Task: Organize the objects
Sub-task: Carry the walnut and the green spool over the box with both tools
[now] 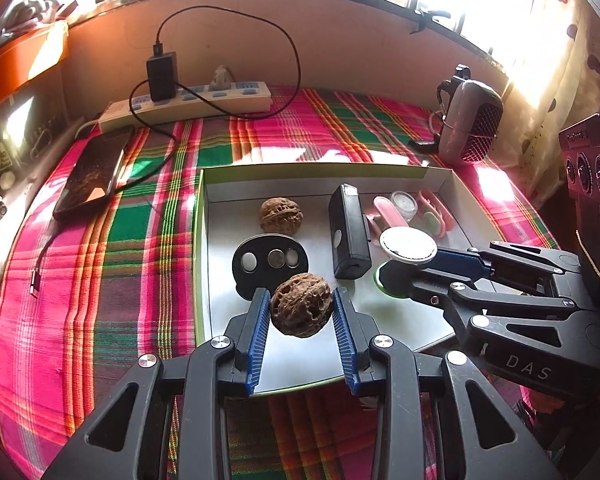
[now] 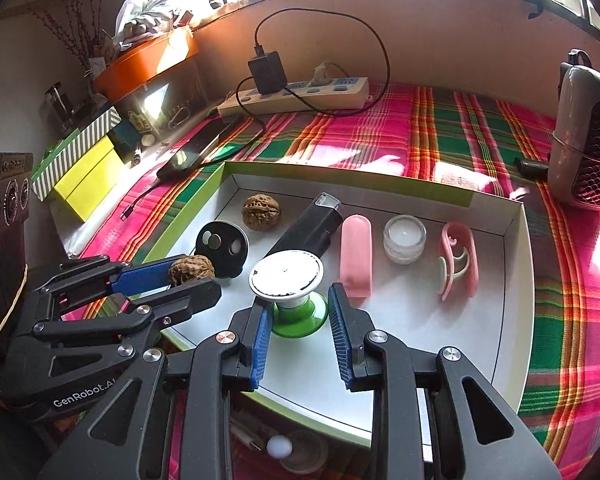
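Left gripper (image 1: 301,312) clamps a walnut (image 1: 301,305) above the tray (image 1: 440,178)'s near-left corner. Right gripper (image 2: 298,322), near-centre, clamps the green-based spool (image 2: 288,280). Only the right wrist view shows a white ball (image 2: 279,447) beyond the tray's near edge.

Green spool (image 2: 298,316) base part-hidden by white top; heater (image 2: 588,136) cut off by right edge

Right gripper (image 2: 298,322) clamped on green-based spool (image 2: 290,284) over white tray (image 2: 516,276); left gripper (image 2: 194,276) holding walnut (image 2: 191,269).
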A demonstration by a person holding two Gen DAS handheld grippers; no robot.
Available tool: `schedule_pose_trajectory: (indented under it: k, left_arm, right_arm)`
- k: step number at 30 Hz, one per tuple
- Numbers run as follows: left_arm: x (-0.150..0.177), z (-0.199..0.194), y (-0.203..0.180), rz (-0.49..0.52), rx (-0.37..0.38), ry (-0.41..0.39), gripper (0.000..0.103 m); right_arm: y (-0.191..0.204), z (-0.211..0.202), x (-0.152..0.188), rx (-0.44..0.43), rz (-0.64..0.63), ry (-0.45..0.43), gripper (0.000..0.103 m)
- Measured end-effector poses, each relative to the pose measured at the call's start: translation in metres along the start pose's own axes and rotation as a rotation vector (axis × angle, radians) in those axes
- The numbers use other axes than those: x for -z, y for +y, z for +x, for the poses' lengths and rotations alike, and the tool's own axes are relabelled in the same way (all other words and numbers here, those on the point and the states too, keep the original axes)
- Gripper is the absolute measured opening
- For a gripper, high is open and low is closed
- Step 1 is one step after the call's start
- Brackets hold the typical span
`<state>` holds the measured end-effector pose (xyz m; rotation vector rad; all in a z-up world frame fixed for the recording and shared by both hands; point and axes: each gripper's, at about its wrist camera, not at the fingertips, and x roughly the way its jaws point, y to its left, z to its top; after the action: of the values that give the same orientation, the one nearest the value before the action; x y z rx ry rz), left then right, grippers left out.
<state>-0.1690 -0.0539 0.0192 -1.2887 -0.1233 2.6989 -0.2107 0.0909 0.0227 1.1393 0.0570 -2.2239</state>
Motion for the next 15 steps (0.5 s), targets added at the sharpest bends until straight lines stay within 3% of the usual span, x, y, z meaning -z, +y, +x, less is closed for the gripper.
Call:
schedule_pose_trajectory:
  k: [15]
  left_arm:
    - [-0.001, 0.011, 0.002, 0.003, -0.016, 0.007, 0.030]
  right_arm:
    - [-0.003, 0.012, 0.001, -0.004, -0.014, 0.022, 0.029]
